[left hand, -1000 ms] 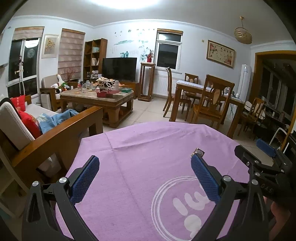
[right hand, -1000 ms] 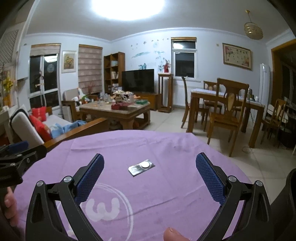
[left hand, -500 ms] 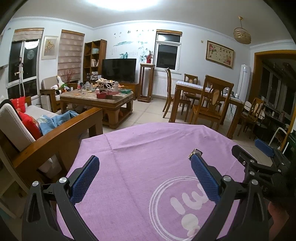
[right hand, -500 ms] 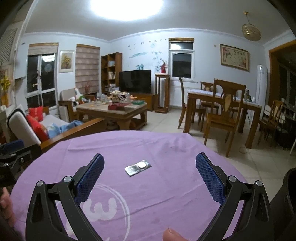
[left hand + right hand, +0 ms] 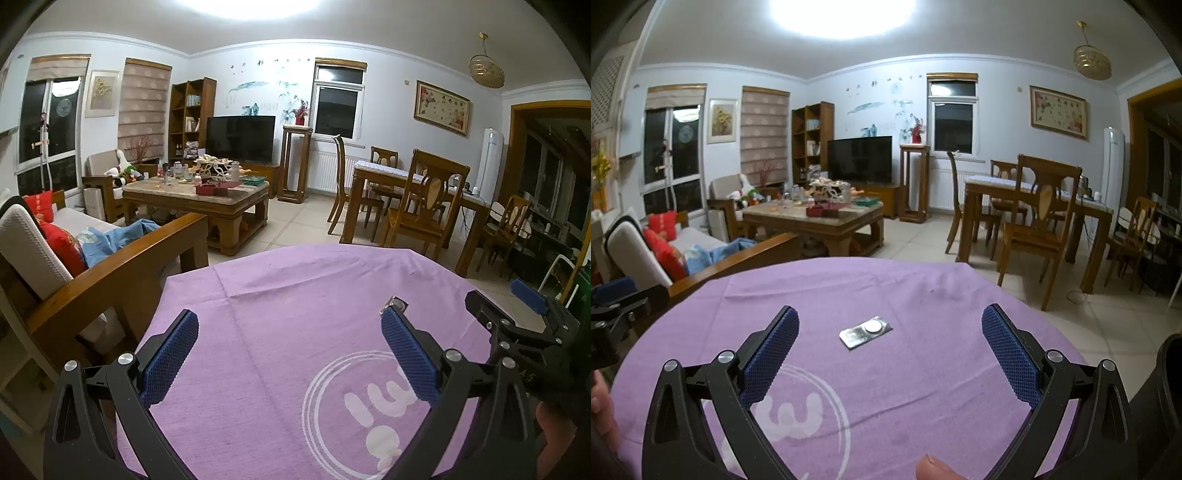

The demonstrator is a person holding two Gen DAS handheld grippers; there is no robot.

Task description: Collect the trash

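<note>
The right gripper [image 5: 890, 325] is held wide open above the purple cloth [image 5: 923, 387], nothing gripped. A small foil blister pack [image 5: 866, 331] with 1 round tablet lies flat on the cloth, between and just ahead of its 2 fingertips. The left gripper [image 5: 288, 328] is likewise spread wide and empty, the pack's corner [image 5: 393, 303] seen at its right fingertip.
</note>
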